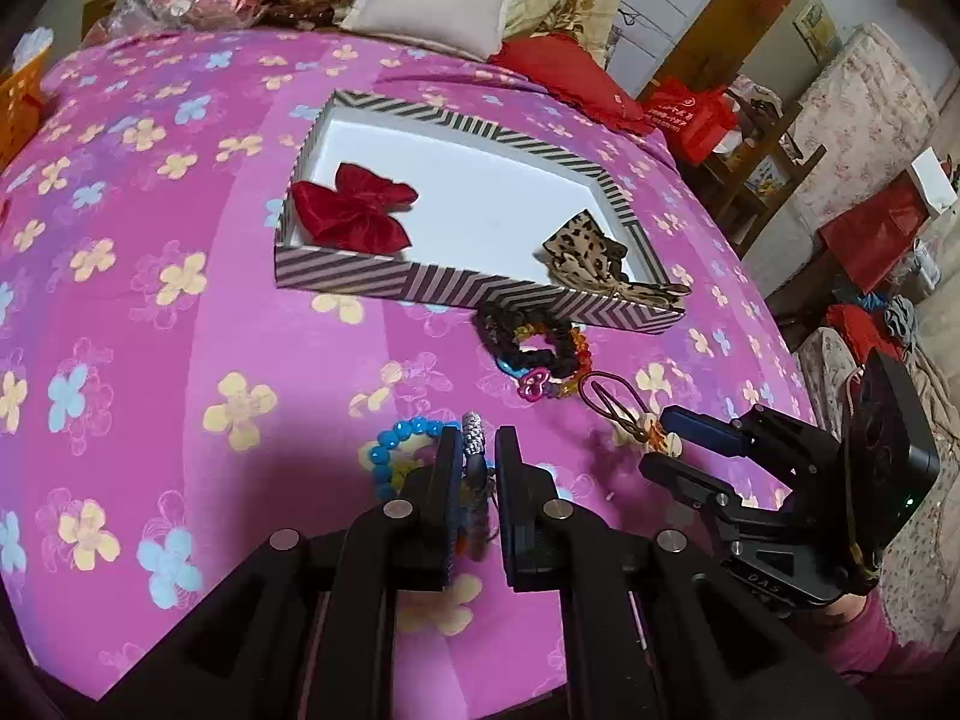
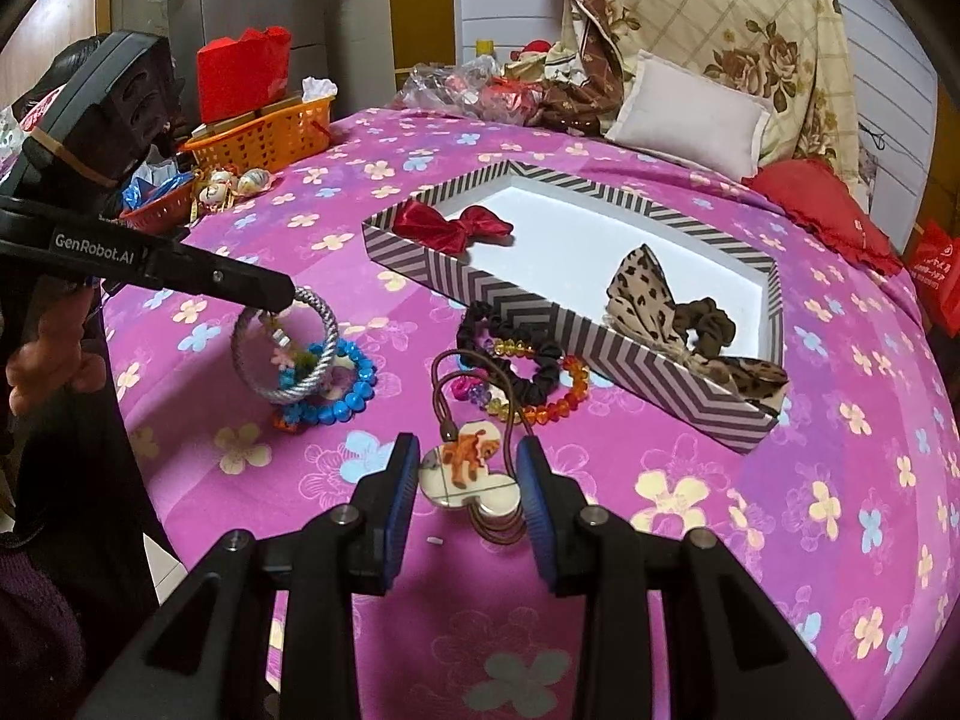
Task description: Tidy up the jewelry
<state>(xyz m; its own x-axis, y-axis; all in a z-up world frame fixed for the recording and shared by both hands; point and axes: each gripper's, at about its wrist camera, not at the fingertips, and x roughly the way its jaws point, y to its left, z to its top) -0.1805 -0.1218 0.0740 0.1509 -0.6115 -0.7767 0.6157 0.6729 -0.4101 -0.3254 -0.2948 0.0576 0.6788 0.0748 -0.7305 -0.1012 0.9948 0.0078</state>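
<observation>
Left tongs (image 1: 474, 450) slightly parted around silver bangle (image 2: 287, 348), pads not visibly pressing; right tongs (image 2: 468, 468) partly open astride brown hair tie (image 2: 474, 468) on bed (image 2: 690, 540).

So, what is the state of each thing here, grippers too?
Box: open, no lid.
Red bow: inside box.
Leopard bow: draped over box wall.
Bangle: upright.
Blue bracelet: flat on bed.
Hair tie: lying on bed.
Left gripper: open, bangle between fingers.
Right gripper: around hair tie charm, grip unclear.
</observation>
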